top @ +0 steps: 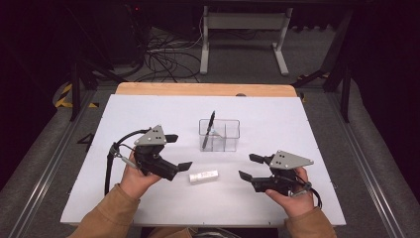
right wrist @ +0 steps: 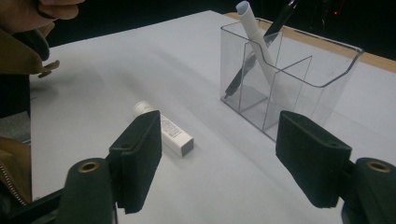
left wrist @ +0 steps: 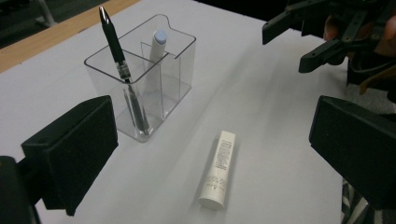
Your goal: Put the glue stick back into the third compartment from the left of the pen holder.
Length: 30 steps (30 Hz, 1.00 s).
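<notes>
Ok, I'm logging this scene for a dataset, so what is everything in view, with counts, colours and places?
Clear plastic divided organiser: one, transparent, upright near the table's middle.
Black pen: one, black, leaning in an organiser compartment, tip end up.
White marker with pale cap: one, white, standing in another compartment.
White labelled tube: one, white, lying flat on the table in front of the organiser, between the two tools.
White table top: one, white, with a wooden strip along its far edge.
Cables: several, dark, on the floor beyond the table.
White frame legs: one stand, white, on the floor behind.
Left tool: one, black, jaws apart, empty.
Right tool: one, black, jaws apart, empty.
</notes>
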Each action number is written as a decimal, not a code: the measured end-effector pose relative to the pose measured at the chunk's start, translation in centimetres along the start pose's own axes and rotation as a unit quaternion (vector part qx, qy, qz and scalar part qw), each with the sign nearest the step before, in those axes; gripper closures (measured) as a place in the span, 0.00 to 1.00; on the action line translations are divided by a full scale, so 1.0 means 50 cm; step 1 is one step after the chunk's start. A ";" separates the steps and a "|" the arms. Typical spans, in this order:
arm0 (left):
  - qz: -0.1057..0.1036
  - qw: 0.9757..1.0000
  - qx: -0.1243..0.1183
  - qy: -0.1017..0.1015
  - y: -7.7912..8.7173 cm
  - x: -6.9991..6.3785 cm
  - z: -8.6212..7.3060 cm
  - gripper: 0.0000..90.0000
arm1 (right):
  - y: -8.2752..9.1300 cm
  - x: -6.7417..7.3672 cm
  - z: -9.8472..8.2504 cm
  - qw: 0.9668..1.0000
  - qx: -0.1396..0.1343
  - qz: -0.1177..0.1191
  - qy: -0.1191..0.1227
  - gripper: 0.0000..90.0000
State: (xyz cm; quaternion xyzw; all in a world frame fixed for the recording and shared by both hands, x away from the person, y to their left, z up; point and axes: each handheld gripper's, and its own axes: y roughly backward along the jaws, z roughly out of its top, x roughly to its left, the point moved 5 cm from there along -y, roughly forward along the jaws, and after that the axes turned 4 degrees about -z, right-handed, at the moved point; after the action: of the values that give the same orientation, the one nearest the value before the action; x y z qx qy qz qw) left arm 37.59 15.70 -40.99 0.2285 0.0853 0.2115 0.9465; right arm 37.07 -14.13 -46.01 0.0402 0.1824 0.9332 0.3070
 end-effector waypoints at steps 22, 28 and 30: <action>0.054 0.996 -0.059 0.025 0.084 -0.001 -0.073 0.03 | -0.052 0.021 0.026 0.996 0.051 0.055 0.045 0.46; 0.070 0.996 -0.051 0.023 0.097 -0.006 -0.103 0.03 | -0.065 0.021 0.040 0.995 0.050 0.061 0.062 0.46; 0.069 0.996 -0.055 0.029 0.102 -0.008 -0.108 0.03 | -0.070 0.020 0.043 0.995 0.049 0.060 0.066 0.46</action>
State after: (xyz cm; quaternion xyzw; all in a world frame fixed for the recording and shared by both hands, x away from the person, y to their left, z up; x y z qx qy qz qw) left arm 33.98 21.77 -43.32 0.1748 0.0844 0.2872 0.9380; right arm 38.60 -10.26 -45.29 0.0047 0.2453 0.9405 0.2349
